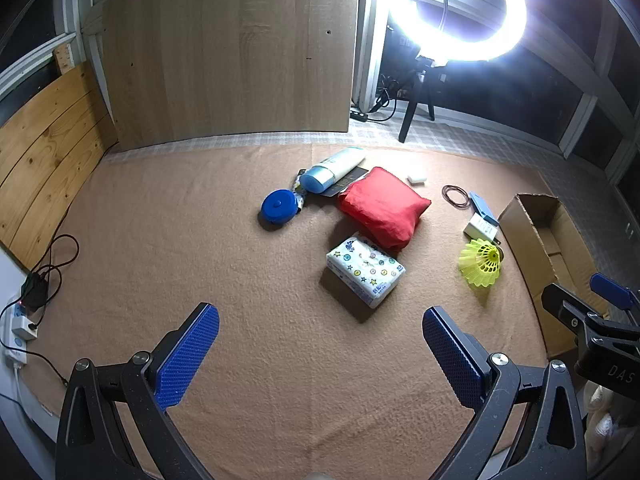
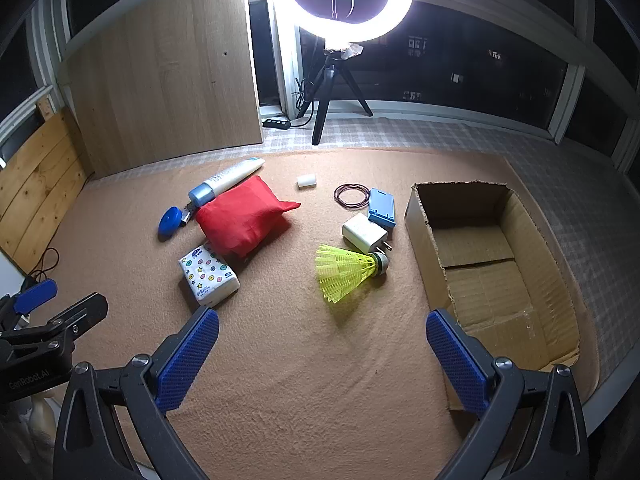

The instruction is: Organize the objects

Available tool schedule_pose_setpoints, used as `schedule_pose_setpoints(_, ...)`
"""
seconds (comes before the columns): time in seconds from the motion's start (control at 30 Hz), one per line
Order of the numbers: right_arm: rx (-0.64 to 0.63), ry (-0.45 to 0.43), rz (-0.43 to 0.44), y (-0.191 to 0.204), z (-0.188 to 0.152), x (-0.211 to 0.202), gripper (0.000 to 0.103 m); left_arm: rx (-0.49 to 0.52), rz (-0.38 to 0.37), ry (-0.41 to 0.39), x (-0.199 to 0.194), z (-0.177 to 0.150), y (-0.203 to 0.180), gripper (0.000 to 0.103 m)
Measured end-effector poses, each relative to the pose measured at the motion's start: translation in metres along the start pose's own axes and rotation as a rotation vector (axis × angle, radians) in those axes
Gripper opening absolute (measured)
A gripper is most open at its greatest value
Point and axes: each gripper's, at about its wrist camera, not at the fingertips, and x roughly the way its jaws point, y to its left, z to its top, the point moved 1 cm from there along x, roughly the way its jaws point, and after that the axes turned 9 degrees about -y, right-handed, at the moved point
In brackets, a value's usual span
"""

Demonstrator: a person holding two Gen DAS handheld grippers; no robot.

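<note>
Red pouch [image 2: 244, 216], tissue pack [image 2: 208, 276], yellow shuttlecock [image 2: 344, 276], empty cardboard box [image 2: 424, 240]

Your left tongs [image 1: 321, 354] and right tongs [image 2: 322, 356] look alike: black angular arms with silver screw heads, each tipped with a blue ribbed pad [image 1: 187, 356], and the neighbouring black housing at each frame's edge carries pale printed lettering.

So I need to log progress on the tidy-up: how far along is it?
Nothing looks done: the cardboard box is empty. Nothing is in hand: the left gripper and right gripper are open over the mat. Still loose: shuttlecock, charger, red pouch, tissue pack, tube and the smaller bits.
</note>
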Motion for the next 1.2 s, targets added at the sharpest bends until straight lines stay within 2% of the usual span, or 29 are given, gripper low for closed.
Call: schedule_pose_setpoints(1.2, 0.007, 0.012, -0.003, -0.0003, -0.0019, -0.0005, 0.103, 0.010, -0.015, 0.006, -0.0037, -0.0004, -0.0037, 0.103)
